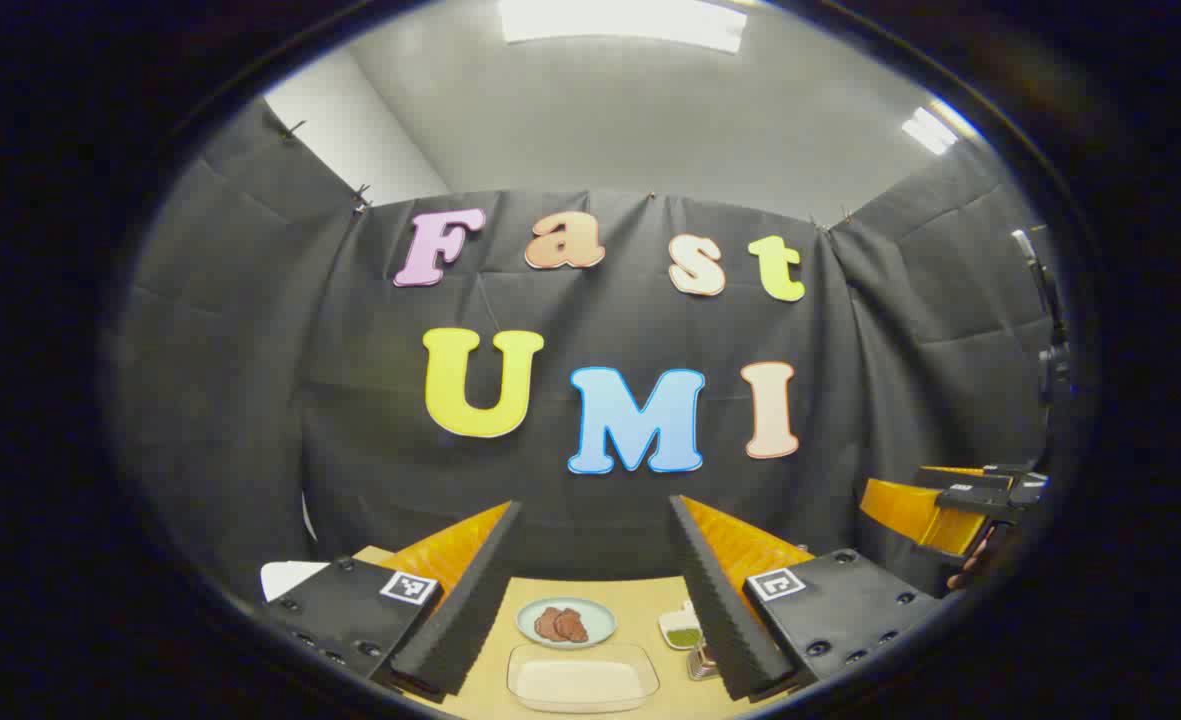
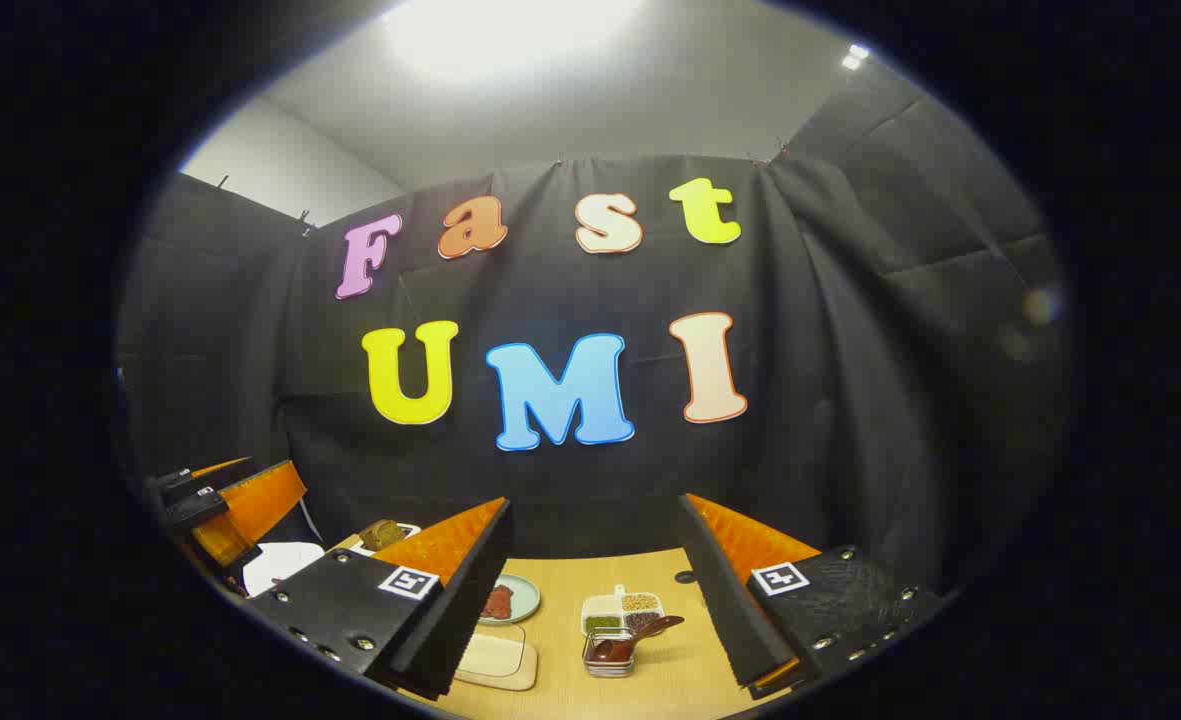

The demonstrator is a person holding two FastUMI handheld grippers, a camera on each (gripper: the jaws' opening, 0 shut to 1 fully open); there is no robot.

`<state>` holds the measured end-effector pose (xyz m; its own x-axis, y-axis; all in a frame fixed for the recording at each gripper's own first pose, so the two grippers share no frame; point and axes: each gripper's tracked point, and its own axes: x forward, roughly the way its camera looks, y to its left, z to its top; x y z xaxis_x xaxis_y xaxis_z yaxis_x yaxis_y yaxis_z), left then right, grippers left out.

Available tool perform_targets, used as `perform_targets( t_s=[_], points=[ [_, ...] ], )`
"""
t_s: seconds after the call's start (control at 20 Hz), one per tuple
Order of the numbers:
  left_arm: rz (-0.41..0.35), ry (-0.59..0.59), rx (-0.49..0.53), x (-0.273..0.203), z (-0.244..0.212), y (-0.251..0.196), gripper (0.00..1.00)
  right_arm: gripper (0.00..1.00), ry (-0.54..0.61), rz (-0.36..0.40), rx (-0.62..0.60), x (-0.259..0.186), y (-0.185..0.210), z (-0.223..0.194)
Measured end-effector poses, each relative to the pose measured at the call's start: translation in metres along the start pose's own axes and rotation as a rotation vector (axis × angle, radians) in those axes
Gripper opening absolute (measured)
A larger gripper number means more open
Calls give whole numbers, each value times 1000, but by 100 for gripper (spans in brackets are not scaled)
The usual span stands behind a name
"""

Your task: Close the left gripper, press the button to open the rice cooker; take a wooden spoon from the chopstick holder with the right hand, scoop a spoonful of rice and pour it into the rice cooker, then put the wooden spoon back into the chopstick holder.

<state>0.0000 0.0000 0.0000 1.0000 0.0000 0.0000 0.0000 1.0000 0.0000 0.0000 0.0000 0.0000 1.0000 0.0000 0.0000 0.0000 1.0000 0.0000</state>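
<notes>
We hold both grippers high above the table (image 2: pixel 570 680), facing the booth wall, so we judge the task has not started: the first step, closing the left gripper for the button, is not yet done. The left gripper (image 1: pixel 590 590) has its fingers spread wide with nothing between them; the right gripper (image 2: pixel 590 590) is equally wide and empty. The wooden spoon (image 2: pixel 640 632) rests in the small holder (image 2: pixel 608 655) below the right gripper, beside a divided dish of grains (image 2: pixel 622 610). A shallow tray of rice (image 1: pixel 582 680) lies under the left gripper, near a plate (image 1: pixel 565 622). We cannot make out the rice cooker. Next, we would close the left fingers and lower toward the button.
</notes>
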Motion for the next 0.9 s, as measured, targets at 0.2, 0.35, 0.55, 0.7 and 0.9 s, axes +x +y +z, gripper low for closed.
perform_targets(
  t_s=[0.2,0.35,0.55,0.7,0.9],
  points=[
    [-2,37,-12,5,-13,18,96,98,-1,4,15,1,18,1],
    [3,31,-13,10,-10,28,96,98,6,6,7,3,22,-2],
    [-9,21,-4,14,-7,32,96,98,15,4,-2,5,32,-3],
    [-4,20,8,17,-8,37,96,98,19,21,-19,8,41,-5],
    [-1,33,9,19,-14,42,96,98,31,27,-20,10,45,-9]
  ],
)
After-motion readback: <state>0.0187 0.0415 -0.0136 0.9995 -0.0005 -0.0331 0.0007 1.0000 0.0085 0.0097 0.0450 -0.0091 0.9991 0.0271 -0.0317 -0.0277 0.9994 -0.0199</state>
